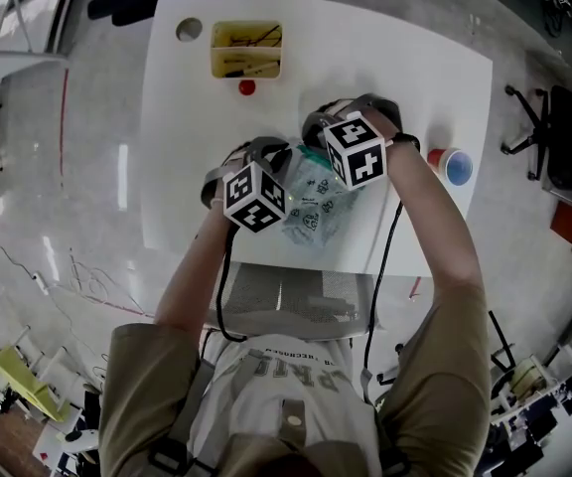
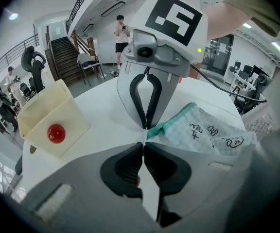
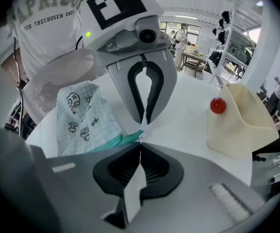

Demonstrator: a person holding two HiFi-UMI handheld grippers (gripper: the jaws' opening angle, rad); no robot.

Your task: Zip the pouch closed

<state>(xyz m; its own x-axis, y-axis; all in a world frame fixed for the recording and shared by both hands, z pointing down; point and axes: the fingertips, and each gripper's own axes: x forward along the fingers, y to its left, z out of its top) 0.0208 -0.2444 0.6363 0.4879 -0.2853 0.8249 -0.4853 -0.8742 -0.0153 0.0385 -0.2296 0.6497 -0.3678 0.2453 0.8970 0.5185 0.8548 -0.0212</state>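
Left gripper view: the left gripper [image 2: 144, 141] pinches the pouch [image 2: 203, 130] by its teal corner, cloth trailing right. The right gripper [image 3: 140, 141] nips that corner too.

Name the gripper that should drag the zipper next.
Right, probably: the right gripper is shut on the pouch at its teal zipper end, while the left gripper, shut just beyond that end, could brace.

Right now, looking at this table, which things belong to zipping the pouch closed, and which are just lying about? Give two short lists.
In the job: pale checked fabric pouch with teal zip edge; left gripper and right gripper, both shut at its zip end.

Lying about: cream plastic tray; small red ball; red-and-blue round object.
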